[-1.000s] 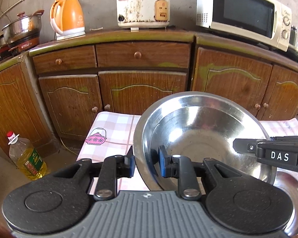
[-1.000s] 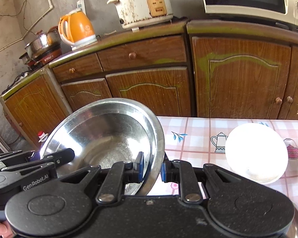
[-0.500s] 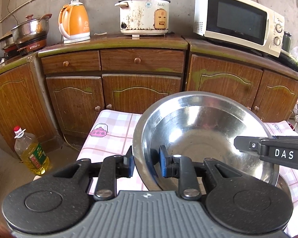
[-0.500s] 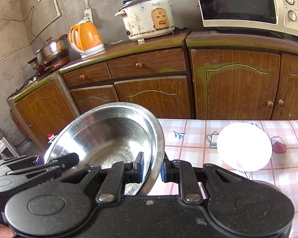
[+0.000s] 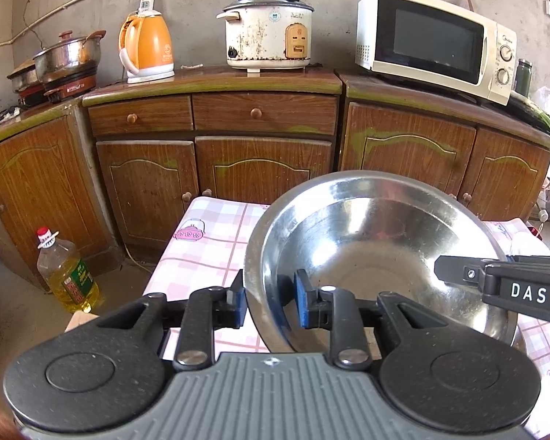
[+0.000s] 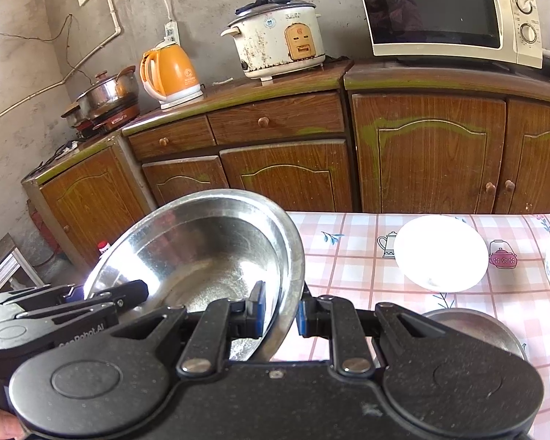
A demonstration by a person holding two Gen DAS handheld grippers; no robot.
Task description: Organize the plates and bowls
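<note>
1. Two grippers, left gripper [image 5: 267,302] and right gripper [image 6: 280,311], each pinch the steel bowl's [image 5: 377,242] rim, bowl at centre frame.
2. Uneven lifting could slip it onto the white bowl [image 6: 442,253].

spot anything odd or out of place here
Nothing on the table looks spilled or broken. One oddity: a cooking oil bottle stands on the floor by the cabinets, and the rice cooker shell is badly stained. The steel bowl is tilted only because both claws hold its rim.

"DAS" in white letters on the right gripper [image 5: 502,286]; "GenRobot.AI" partly readable on the left gripper [image 6: 91,300]; "Midea" on the microwave [image 6: 447,14].
</note>
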